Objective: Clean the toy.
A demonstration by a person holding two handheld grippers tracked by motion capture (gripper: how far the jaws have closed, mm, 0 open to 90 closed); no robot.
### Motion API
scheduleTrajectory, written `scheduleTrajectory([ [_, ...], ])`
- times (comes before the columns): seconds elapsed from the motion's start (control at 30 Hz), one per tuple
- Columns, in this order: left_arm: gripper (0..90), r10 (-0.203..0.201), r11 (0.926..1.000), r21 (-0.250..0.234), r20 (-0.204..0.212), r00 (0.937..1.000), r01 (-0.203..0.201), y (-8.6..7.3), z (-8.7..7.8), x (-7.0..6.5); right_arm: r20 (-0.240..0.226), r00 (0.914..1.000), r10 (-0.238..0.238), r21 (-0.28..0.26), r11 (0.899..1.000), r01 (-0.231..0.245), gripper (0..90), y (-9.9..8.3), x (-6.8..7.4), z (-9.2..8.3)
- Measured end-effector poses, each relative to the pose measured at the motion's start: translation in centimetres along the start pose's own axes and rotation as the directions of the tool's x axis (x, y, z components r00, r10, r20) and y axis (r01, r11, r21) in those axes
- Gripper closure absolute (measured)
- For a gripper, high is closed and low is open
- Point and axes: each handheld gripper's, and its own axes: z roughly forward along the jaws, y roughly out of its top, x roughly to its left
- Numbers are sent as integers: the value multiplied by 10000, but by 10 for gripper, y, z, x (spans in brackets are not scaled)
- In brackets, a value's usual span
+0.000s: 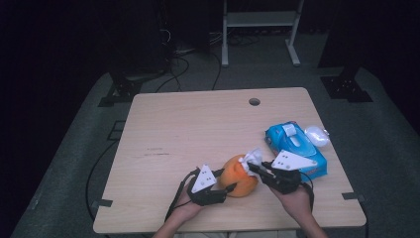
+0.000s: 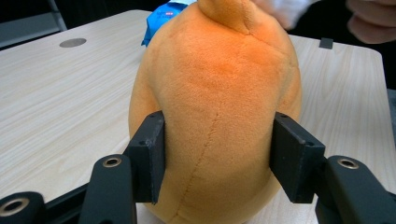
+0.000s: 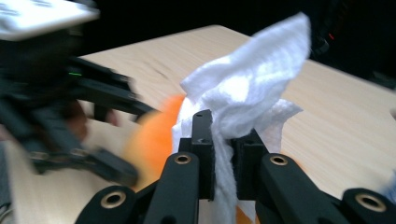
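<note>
left hand-held gripper (image 1: 225, 181): clamped snug around the orange plush toy (image 1: 239, 177) near the worktop (image 1: 188, 129) front edge; its own view showed the pads denting the fabric.
right hand-held gripper (image 1: 253, 167): pinched tight on a white wipe (image 1: 251, 157) against the toy's top.
blue wipes pack (image 1: 296, 143): just right, lettering unreadable.

Overhead light falls evenly on the table (image 1: 198, 129); the floor and room beyond it, from 9 through 12 to 3 o'clock, sink into near black. Shadows on the wood are soft and short. High view is soft and low in detail. Left gripper view is sharp, with the orange plush toy (image 2: 219, 107) evenly lit. Right gripper view shows motion blur at 9 o'clock; the white tissue (image 3: 247, 93) is nearly overexposed.
</note>
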Motion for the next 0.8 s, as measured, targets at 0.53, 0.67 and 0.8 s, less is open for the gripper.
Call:
scheduleTrajectory([
  [0.53,412,-1037,9944,215,305,9941,1030,0,-12,13,-349,9993,150,-19,9999,-151,808,-4,1,6],
  [0.67,191,-470,9982,-378,20,9989,471,7,-12,10,-527,9983,257,-44,9997,-259,810,-5,4,8],
  [0.8,290,-292,9989,-360,-28,9996,291,6,-14,10,-680,9954,-675,-146,9977,666,809,1,25,15],
])
